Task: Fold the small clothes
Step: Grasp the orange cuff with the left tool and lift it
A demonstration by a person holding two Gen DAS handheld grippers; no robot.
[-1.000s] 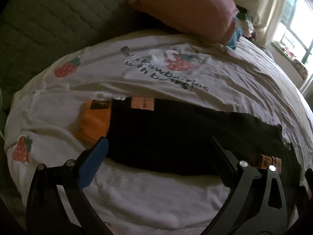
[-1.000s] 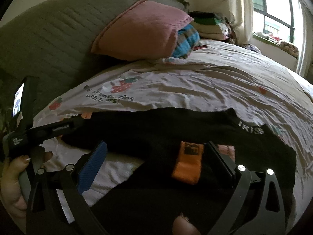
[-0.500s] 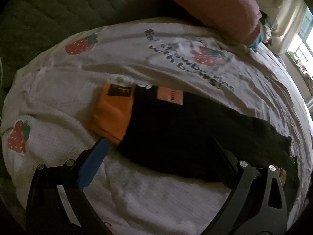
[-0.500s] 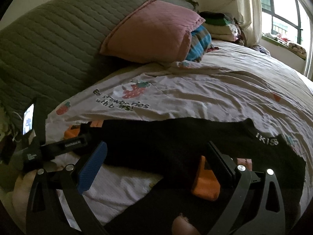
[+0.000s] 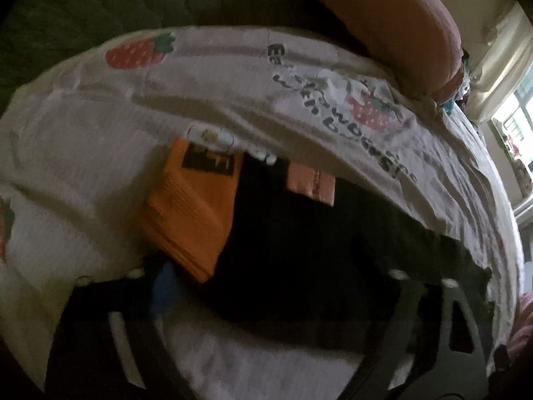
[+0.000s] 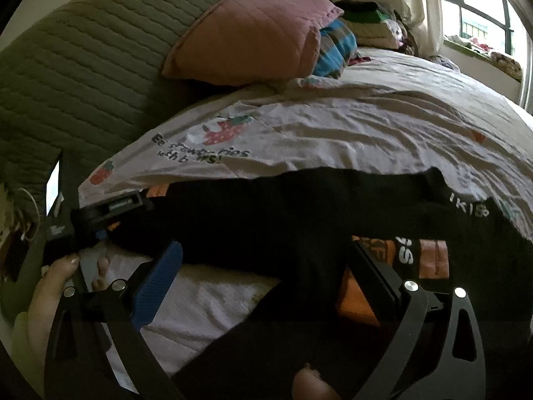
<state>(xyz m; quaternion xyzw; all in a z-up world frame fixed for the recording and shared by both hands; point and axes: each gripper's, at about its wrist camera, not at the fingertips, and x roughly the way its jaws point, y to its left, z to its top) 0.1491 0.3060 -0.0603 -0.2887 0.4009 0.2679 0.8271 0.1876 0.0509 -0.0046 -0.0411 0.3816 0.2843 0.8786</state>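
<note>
Black garment [image 6: 266, 210] stretched long across the strawberry-print bedsheet [image 6: 366, 126], orange cuff [image 5: 193, 213] at one end, lettered waistband and a second orange cuff [image 6: 429, 256] at the other. Pink pillow [image 6: 253, 33] propped against the quilted green headboard [image 6: 76, 66] beyond.

Left gripper [image 5: 283, 283] tipped steeply down over the cuff end, picture blurred. Jaws closing, blue pad [image 5: 163, 290] just beside the orange cuff's near corner, dark fabric lying between the fingers. Pads pressing on cloth or not: cannot tell through the blur, but a broad gap between them. Same tool seen from the right wrist view, low at the garment's far-left end, bare hand [image 6: 50, 286] wrapped round its handle, thumb up along the side.

Right gripper [image 6: 266, 273] angled down over the waistband end. Jaws spread wide, blue ribbed pad [image 6: 156, 280] over white sheet at the garment's near edge, black finger [image 6: 373, 273] resting over the orange cuff, dark cloth spanning the gap. Nothing clamped.
</note>
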